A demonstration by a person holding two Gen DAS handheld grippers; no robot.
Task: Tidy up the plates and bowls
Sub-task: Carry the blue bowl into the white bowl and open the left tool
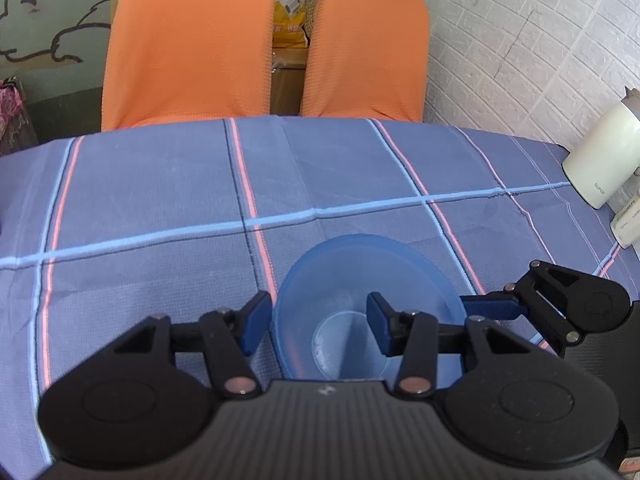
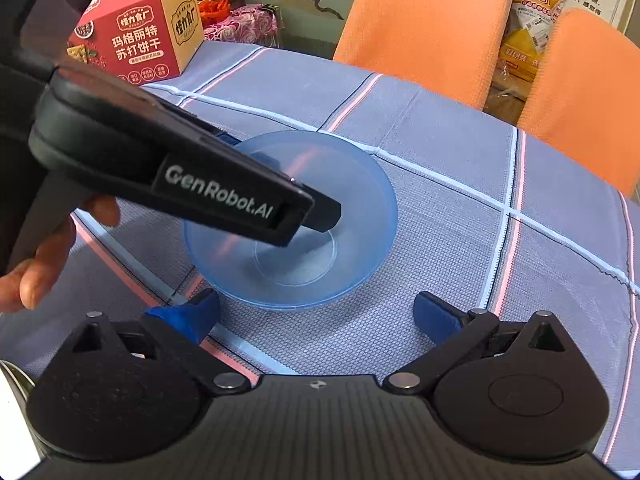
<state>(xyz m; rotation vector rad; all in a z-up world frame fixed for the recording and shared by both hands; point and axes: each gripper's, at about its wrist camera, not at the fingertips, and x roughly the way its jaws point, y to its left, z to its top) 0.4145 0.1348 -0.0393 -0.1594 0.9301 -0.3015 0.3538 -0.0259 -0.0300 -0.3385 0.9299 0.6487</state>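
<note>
A translucent blue bowl (image 1: 360, 264) (image 2: 352, 208) sits upright on the blue checked tablecloth (image 1: 160, 200). My left gripper (image 1: 316, 308) straddles the bowl's wall with narrow jaws: one blue pad lies against the outside of the rim, the other is inside the bowl. In the right wrist view the left gripper (image 2: 248, 148) reaches over the bowl's far-left rim, and a person's hand (image 2: 36, 276) holds its handle. My right gripper (image 2: 316, 304) stands wide open just short of the bowl's near rim, with nothing between its pads. One of its fingers (image 1: 492, 307) shows beside the bowl.
A red cracker carton (image 2: 136, 36) stands on the table's far-left corner. Two orange chair backs (image 1: 188, 40) rise behind the far table edge. A white kettle (image 1: 600, 152) stands at the right by the white brick wall. Bare cloth stretches beyond and left of the bowl.
</note>
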